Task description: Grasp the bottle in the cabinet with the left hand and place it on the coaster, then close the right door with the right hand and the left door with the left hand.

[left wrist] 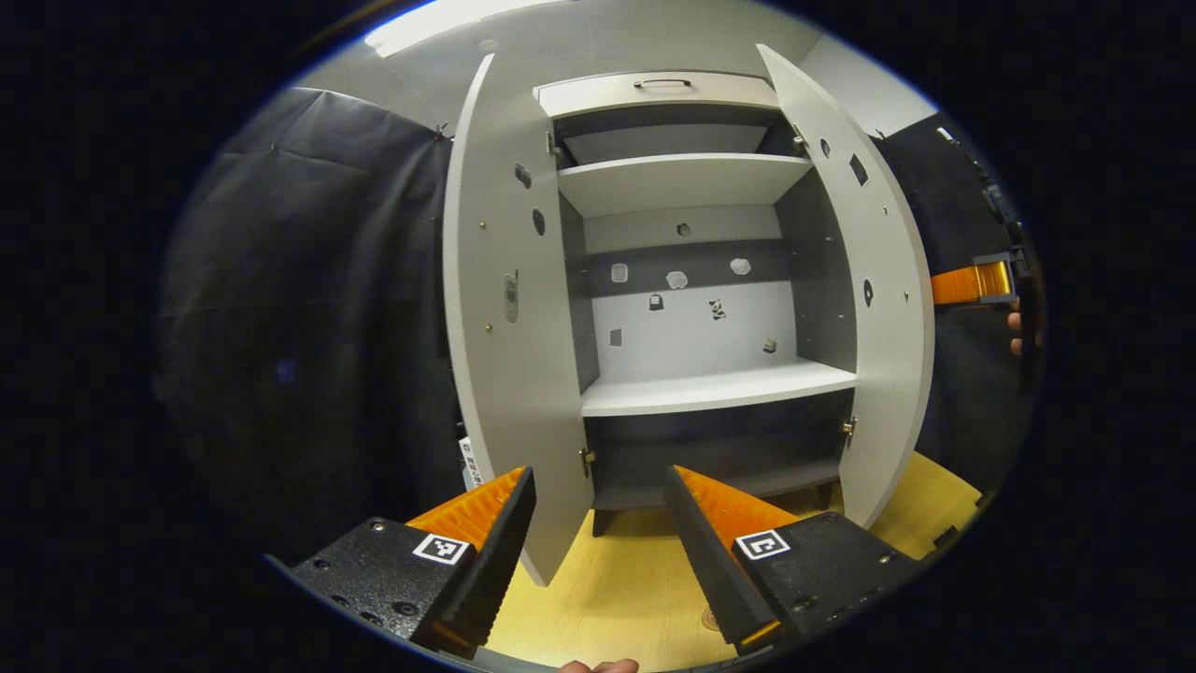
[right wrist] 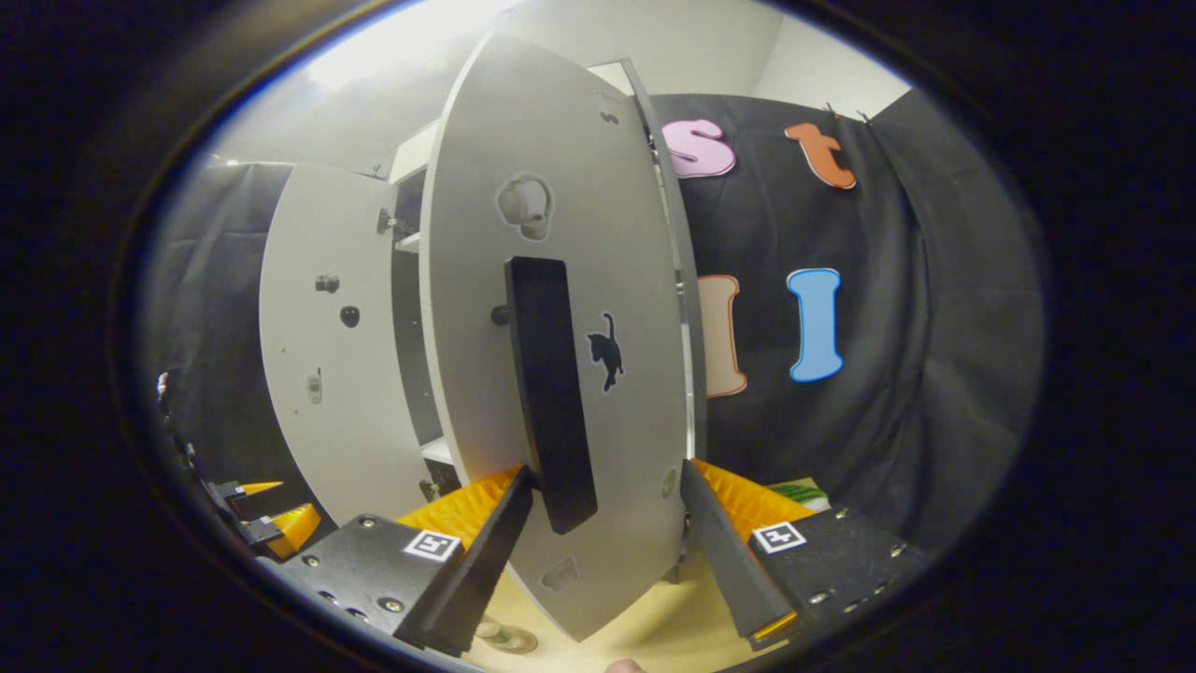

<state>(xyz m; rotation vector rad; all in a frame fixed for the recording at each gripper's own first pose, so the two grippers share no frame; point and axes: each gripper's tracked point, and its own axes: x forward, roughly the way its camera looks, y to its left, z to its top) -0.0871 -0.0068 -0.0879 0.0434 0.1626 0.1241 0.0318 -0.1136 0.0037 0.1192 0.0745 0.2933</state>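
Right hand-held gripper (right wrist: 598,523), jaws apart, straddles the right door (right wrist: 561,374) at its handle (right wrist: 549,393); cabinet (left wrist: 691,280) shelves bare, bottle unlocated; risk: off-centre push lets fingers slip off the edge.

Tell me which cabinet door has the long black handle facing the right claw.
The right door: its outer face carries the black handle and a cat sticker, between the right claw's open fingers. The left door shows only its inner face.
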